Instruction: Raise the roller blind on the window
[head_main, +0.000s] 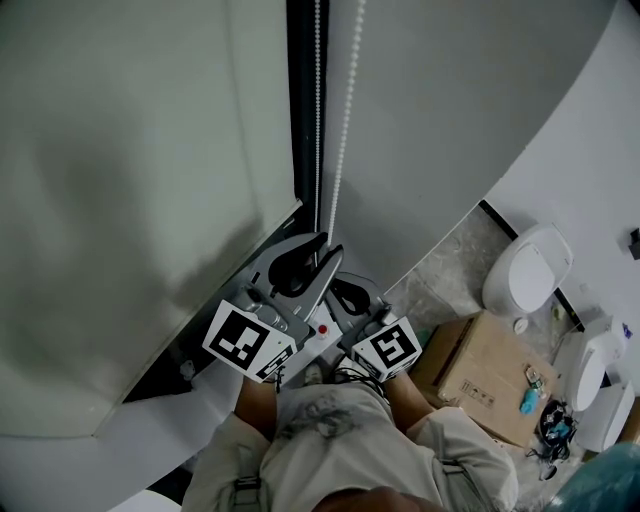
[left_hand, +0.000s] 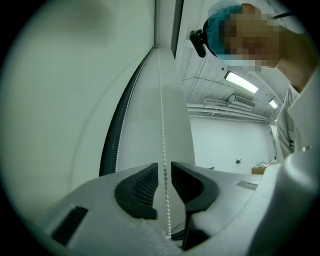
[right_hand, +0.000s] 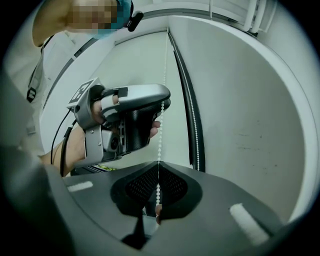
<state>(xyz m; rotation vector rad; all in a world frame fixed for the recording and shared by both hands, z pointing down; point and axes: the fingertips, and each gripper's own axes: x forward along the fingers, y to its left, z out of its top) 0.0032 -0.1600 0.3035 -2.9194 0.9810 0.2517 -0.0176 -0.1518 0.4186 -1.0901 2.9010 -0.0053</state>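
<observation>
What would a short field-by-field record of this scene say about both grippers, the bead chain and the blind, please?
left gripper: open; bead chain runs between its jaws, unpinched
right gripper: shut on bead chain, lower than left gripper
roller blind: hanging down beside bead chain
floor: cardboard box

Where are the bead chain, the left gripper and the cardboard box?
bead chain (left_hand: 161, 115): left gripper view, strand above the jaws.
left gripper (left_hand: 164, 169): left gripper view, midway between its fingertips.
cardboard box (head_main: 478, 374): head view, top face.
</observation>
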